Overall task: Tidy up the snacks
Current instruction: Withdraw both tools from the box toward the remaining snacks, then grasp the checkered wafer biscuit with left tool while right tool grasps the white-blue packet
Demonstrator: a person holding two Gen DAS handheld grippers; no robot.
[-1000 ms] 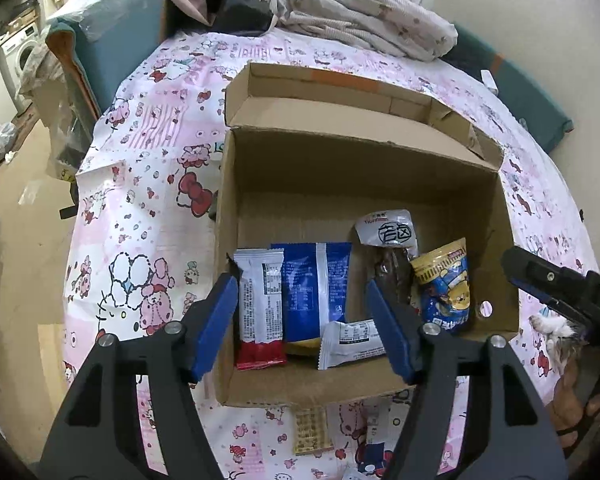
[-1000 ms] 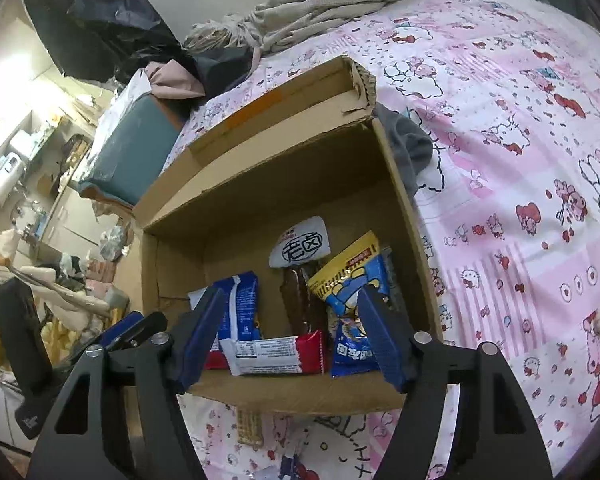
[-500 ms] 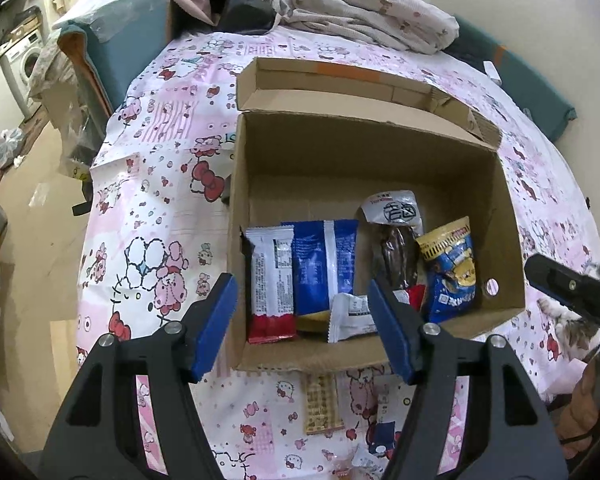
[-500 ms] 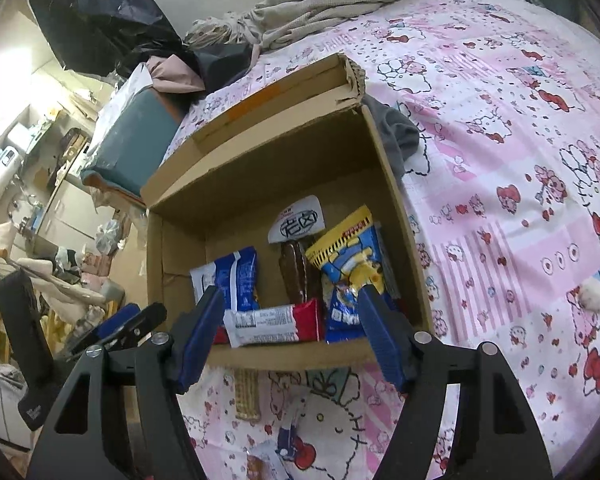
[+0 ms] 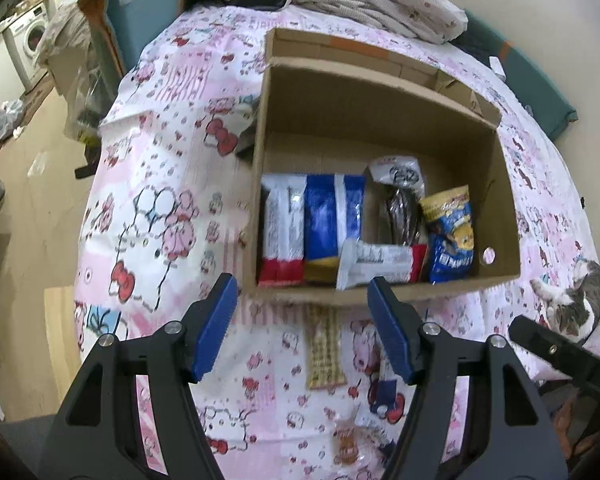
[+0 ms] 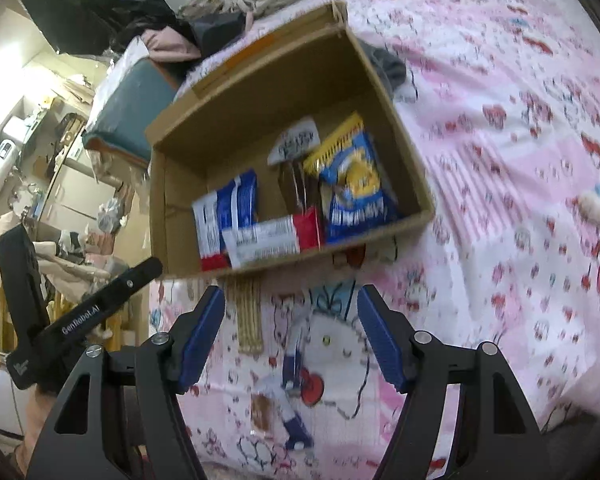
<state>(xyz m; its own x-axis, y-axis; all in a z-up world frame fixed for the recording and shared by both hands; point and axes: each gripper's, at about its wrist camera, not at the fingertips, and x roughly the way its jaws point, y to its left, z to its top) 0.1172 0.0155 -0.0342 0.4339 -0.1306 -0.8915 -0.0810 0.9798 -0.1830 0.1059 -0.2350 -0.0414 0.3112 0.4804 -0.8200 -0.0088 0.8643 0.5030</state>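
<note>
Cardboard box [image 5: 380, 128], snacks inside, fills frame centre on the bed [image 5: 148, 208]. Cracker packet [image 5: 325, 346] lies outside, just below the box's near wall, long axis running up-frame, between the spread, empty left tongs [image 5: 302, 328]. Right tongs [image 6: 290, 334] spread, empty, offset right. Both tongs sit further back from the box than 1 s ago.

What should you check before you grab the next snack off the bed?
1. Left gripper open and empty: ok.
2. Right gripper open and empty: ok.
3. Snacks left outside the box: ok. A cracker pack lies on the bedsheet just in front of the cardboard box, with smaller wrappers nearer the camera.
4. Room in the box: ok. The back part of its floor is bare.
5. Cat staying out of the way: cannot tell. It sits at the right edge of the bed, close to the right gripper.
6. Which small wrappers are snacks: cannot tell, too blurry.
</note>
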